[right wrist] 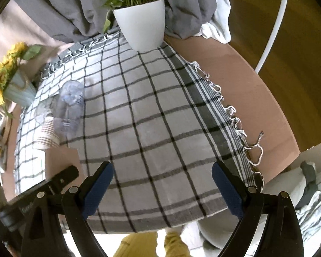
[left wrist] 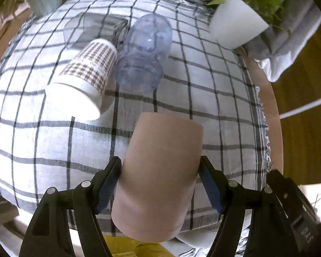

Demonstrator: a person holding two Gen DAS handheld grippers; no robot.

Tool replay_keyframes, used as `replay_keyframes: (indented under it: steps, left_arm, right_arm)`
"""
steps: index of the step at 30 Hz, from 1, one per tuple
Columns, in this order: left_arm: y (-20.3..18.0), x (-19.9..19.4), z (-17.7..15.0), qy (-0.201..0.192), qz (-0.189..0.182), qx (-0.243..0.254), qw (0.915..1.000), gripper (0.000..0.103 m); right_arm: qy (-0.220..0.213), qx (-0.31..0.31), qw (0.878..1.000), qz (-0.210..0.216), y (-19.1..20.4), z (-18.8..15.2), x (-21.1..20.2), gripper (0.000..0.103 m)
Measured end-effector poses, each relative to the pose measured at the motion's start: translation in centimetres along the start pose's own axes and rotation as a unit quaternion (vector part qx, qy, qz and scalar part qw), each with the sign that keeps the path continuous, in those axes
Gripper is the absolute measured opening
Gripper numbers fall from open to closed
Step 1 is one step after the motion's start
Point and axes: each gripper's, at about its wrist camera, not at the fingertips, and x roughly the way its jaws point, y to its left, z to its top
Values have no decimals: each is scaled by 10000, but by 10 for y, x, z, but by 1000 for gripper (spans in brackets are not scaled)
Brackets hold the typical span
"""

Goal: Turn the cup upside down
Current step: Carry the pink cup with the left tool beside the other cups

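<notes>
Cup [left wrist: 160, 171], pink and seemingly tilted, is clamped in the left hand-held gripper [left wrist: 160, 177] above the desk [left wrist: 274, 128]; right hand-held gripper [right wrist: 162, 184] gapes empty.

The plain matte pinkish-brown cylindrical cup [left wrist: 160, 171] sits clamped between my left tongs' [left wrist: 160, 180] blue-padded fingers [left wrist: 106, 189], tilted over the checked grey-and-white tablecloth [left wrist: 203, 98], one flat end toward the camera, nearer me than the clear bluish plastic cup [left wrist: 144, 53]
</notes>
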Motion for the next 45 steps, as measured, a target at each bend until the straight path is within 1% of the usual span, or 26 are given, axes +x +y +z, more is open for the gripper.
replay_keyframes:
  steps: [5,10,12,14,15,18,20,23,24,26,28,34,38,41,45]
  left_arm:
    - [-1,9,1,87,65,88,9999,72]
    - [3,13,3,228,205,168,9994,72]
    - [3,10,3,192,240,245,9992,73]
    - [1,6,4,154,264,326,9990,78]
    - [0,4,4,131,268,357,9989,83]
    - [1,-6,2,47,371,392,9985,84]
    - [3,-20,-1,-143,463,439,9979,84]
    - [11,-44,-7,-495,800,461,9945,87]
    - [15,-50,-7,-587,928,467,9929,90]
    - [25,-66,-10,-865,1222,425,9878,92]
    - [35,-76,-10,-1000,1413,382,9842,93]
    - [78,-93,-8,-1160,1787,103,9770,94]
    - [100,-94,-7,-1129,1919,-59,9749,94]
    - [110,-91,-3,-1094,1959,-81,9745,94]
    - [116,-83,2,-983,1997,-29,9749,94]
  right_arm:
    - [53,-113,9999,-32,6,1,8,93]
    - [109,-180,9998,-63,13,2,13,93]
    - [108,-194,9997,-60,13,2,13,93]
    - [107,-207,9997,-58,15,2,13,93]
    - [109,-206,9997,-52,15,2,12,93]
    - [70,-191,9998,-25,17,1,6,93]
    - [9,-182,9998,19,18,1,0,93]
    - [-44,-224,9996,159,23,3,-9,93]
    - [-60,-249,9995,210,26,4,-11,93]
    - [-107,-323,9989,328,35,6,-14,93]
    - [-123,-422,9981,426,46,7,-15,93]
    - [102,-846,9925,882,92,14,-5,93]
    - [429,-971,9887,1062,120,18,16,93]
    - [704,-928,9874,1071,130,19,34,93]
    - [960,-929,9858,1020,137,18,49,93]
